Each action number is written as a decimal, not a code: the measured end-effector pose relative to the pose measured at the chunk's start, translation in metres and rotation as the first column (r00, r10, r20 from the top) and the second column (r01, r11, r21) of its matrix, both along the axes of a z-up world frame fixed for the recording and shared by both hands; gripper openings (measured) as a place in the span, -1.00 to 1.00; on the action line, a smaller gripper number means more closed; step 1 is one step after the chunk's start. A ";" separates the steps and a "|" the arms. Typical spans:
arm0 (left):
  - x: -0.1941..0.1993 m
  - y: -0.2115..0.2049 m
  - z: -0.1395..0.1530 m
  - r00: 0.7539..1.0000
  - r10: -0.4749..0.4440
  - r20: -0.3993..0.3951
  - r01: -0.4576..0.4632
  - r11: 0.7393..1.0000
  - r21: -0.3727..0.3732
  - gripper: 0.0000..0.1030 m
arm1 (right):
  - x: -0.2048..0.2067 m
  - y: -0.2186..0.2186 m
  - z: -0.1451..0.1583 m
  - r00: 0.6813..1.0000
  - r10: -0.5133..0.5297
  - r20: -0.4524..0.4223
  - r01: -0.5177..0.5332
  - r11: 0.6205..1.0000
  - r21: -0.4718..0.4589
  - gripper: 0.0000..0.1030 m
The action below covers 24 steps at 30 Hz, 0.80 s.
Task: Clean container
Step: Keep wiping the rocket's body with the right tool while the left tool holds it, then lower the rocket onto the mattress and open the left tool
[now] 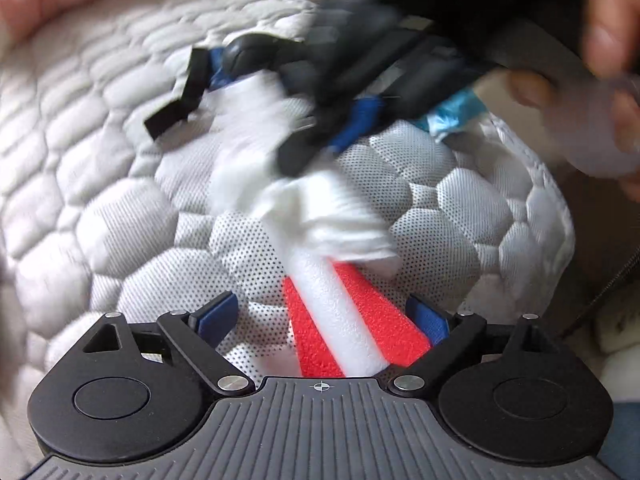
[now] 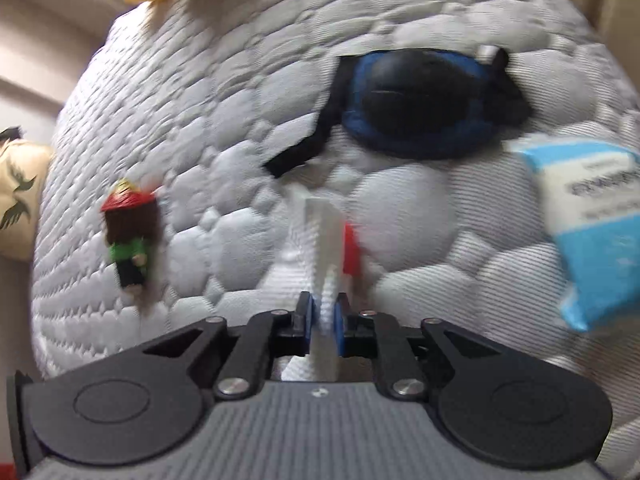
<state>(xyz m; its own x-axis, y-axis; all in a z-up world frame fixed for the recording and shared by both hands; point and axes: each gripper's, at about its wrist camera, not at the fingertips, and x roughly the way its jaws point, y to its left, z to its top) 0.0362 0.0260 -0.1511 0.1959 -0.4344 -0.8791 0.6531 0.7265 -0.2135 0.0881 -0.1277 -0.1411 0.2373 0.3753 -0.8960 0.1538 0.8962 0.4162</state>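
Surface: a quilted white mattress (image 2: pixel 248 92) with a puffed hexagon pattern fills both views; it is a bed, and everything here lies on it.
Room: a pale wall (image 2: pixel 36 40) shows at 9 to 10 o'clock in the right wrist view, with a cream cushion (image 2: pixel 20 200) printed with dark birds at 9 o'clock.
Edges: the mattress's rounded edge (image 1: pixel 548 216) curves down at 3 o'clock in the left wrist view, with darker ground beyond it.
Open room: bare quilting runs from 7 to 11 o'clock in the left wrist view; the middle and 1 o'clock are crowded.
Left gripper (image 1: pixel 320 316): jaws wide apart, pads touching nothing. A white and red foam piece (image 1: pixel 352 320) lies between them, nearer the pad at 3 o'clock.
Right gripper (image 2: pixel 323 320): jaws nearly together, clamped on a white strip (image 2: pixel 322 240) that sticks up toward 12 o'clock, with a bit of red just beside it.
Wad: crumpled white tissue (image 1: pixel 320 216) sits at the far end of the foam piece, blurred.
Containers: a blue and white carton (image 2: pixel 592 232) is at 3 o'clock in the right wrist view, blurred; its contents cannot be told, nor whether it is the task's container.
Other things: a black and blue padded eye mask (image 2: pixel 420 108) with its strap at 1 o'clock; a small toy figure (image 2: pixel 130 240) in a red hat and green top at 9 o'clock.
Person: a hand (image 1: pixel 612 92) at 2 o'clock in the left wrist view, blurred.
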 end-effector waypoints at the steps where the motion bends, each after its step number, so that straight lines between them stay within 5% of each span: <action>1: 0.002 0.001 0.000 1.000 0.008 -0.009 -0.008 1.000 -0.017 0.83 | -0.003 -0.006 -0.001 1.000 -0.011 -0.006 0.011 1.000 -0.006 -0.73; 6: 0.006 -0.010 0.002 0.998 -0.014 -0.055 0.009 0.996 -0.094 0.84 | -0.014 -0.016 -0.014 0.999 0.034 -0.041 -0.037 0.996 -0.078 -0.79; 9: 0.005 -0.024 -0.005 0.999 -0.014 -0.039 0.012 0.999 -0.049 0.83 | -0.021 -0.017 -0.020 0.997 0.054 -0.052 -0.057 0.996 -0.063 -0.80; 11: 0.002 -0.031 -0.006 1.000 -0.013 0.016 0.013 1.000 -0.001 0.27 | -0.025 -0.022 -0.021 0.998 0.040 -0.054 -0.042 0.998 -0.043 -0.80; 14: 0.007 -0.029 0.001 0.996 -0.055 0.072 0.051 0.998 0.046 -0.18 | -0.028 -0.031 -0.019 0.999 -0.003 -0.052 0.003 1.000 -0.008 -0.80; 17: 0.020 -0.012 0.012 0.979 -0.116 0.168 0.089 0.983 0.164 -0.19 | -0.027 -0.035 -0.014 0.999 -0.031 -0.043 0.032 0.999 0.034 -0.80; 21: 0.050 0.016 0.022 0.912 -0.252 0.325 0.100 0.903 0.418 -0.19 | -0.025 -0.031 -0.008 0.999 -0.027 -0.018 0.028 0.999 0.047 -0.80; 24: 0.053 0.017 0.008 0.810 -0.423 0.406 0.102 0.783 0.613 -0.17 | -0.023 -0.026 -0.006 1.000 -0.024 -0.004 0.024 0.999 0.045 -0.80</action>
<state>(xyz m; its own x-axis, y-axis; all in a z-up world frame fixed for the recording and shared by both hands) 0.0890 0.0427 -0.1427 0.6222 -0.0229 -0.7825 0.7264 0.3898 0.5661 0.0647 -0.1532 -0.1474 0.2438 0.4100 -0.8789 0.1764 0.8724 0.4559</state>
